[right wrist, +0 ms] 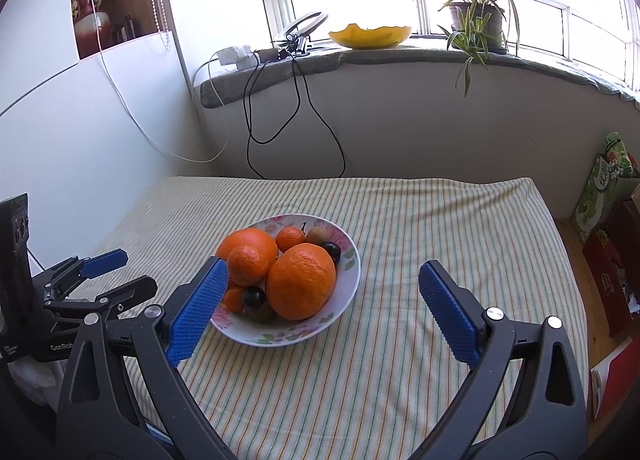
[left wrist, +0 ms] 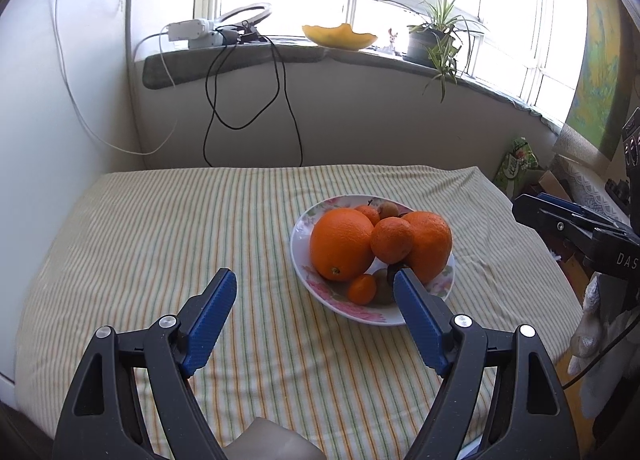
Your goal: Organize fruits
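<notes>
Left wrist view: the left gripper (left wrist: pixel 314 286) hangs over the striped cloth (left wrist: pixel 160 240) with its jaws spread wide and nothing between them. The bowl (left wrist: pixel 298 248) sits just ahead and to the right, piled with a big orange (left wrist: pixel 340 244), a second orange (left wrist: pixel 430 244), a tangerine (left wrist: pixel 391 240) and a small kumquat (left wrist: pixel 361 288).

Right wrist view: the right gripper (right wrist: pixel 324 284) is likewise wide open and empty, its left pad (right wrist: pixel 198 310) in front of the bowl's (right wrist: pixel 352 280) near rim. A dark plum (right wrist: pixel 254 297) lies low among the oranges
</notes>
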`<state>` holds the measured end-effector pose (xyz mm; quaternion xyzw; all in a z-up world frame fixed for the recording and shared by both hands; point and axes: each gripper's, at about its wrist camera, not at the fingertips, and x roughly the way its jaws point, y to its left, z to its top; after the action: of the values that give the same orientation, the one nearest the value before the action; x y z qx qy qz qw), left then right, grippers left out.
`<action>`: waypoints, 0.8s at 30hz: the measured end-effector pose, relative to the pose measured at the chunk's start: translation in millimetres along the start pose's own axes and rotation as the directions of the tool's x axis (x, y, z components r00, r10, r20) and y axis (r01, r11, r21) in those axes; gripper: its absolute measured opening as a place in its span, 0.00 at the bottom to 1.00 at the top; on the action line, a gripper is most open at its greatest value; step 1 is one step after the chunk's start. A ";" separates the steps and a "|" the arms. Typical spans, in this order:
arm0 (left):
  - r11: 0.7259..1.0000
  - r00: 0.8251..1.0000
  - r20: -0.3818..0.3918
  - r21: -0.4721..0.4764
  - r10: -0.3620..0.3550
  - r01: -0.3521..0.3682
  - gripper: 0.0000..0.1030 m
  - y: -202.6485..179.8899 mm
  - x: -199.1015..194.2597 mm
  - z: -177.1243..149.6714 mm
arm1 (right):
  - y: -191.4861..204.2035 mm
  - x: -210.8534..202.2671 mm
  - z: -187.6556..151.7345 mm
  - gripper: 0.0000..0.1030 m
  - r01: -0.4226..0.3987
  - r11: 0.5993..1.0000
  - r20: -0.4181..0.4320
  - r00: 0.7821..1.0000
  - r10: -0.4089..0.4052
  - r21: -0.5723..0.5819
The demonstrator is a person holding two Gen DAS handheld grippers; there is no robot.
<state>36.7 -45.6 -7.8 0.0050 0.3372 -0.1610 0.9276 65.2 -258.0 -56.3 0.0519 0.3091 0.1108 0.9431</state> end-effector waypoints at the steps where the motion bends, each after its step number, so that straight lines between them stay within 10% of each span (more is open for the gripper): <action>1: 1.000 1.000 0.001 0.000 -0.002 0.002 0.79 -0.2 -0.5 0.0 | 1.0 -0.6 -0.2 0.95 0.004 1.000 0.001 1.000 -0.004 -0.002; 24: 1.000 1.000 0.018 0.017 0.006 -0.006 0.79 -7.6 -5.3 0.0 | 2.8 -1.2 -1.7 0.95 0.004 1.000 0.000 1.000 -0.004 -0.003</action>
<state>30.6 -51.3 -3.7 0.0127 0.3275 -0.1610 0.9309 62.7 -255.5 -56.5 0.0496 0.3092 0.1095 0.9434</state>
